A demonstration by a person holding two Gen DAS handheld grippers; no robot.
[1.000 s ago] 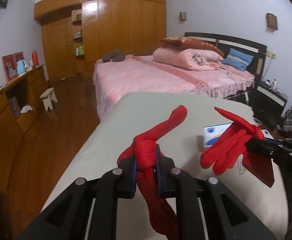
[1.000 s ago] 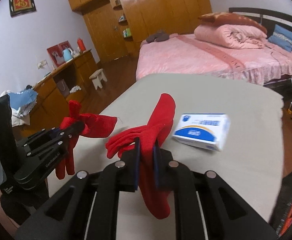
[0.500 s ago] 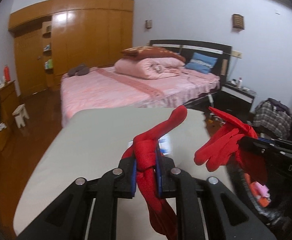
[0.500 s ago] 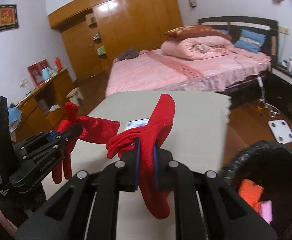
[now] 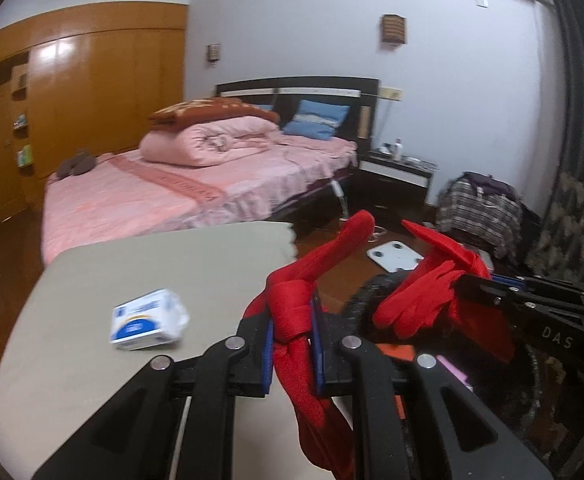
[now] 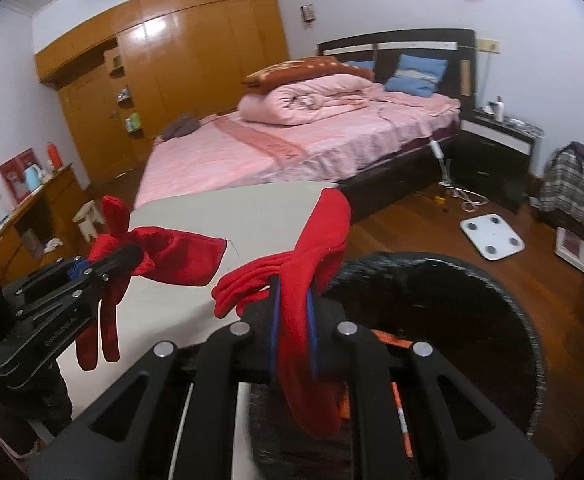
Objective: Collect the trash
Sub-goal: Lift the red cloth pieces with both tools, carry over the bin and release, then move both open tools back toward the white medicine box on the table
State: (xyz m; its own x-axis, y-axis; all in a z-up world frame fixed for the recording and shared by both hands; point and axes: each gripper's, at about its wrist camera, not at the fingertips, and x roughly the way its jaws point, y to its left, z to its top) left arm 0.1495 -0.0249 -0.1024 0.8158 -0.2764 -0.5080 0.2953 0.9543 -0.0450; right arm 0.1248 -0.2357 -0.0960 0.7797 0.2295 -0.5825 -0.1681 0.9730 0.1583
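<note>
Each gripper pinched a soft red fabric glove: the left gripper (image 5: 293,334) one glove (image 5: 292,312), the right gripper (image 6: 292,322) the other glove (image 6: 311,248). The round black trash bin (image 6: 531,344) sat at four o'clock, the tissue pack (image 5: 148,320) at nine on the smooth beige table (image 5: 132,272)

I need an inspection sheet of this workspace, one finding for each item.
Surface: grey table, mostly bare.
Job's things: one red glove in the left tool; second red glove in the right tool; black bin beside the table, scraps inside.
Clutter: tissue pack on the table.
Grippers: both shut on gloves.
Cables: white cord on the floor.
Surroundings: pink bed, wooden wardrobe, floor scale.
</note>
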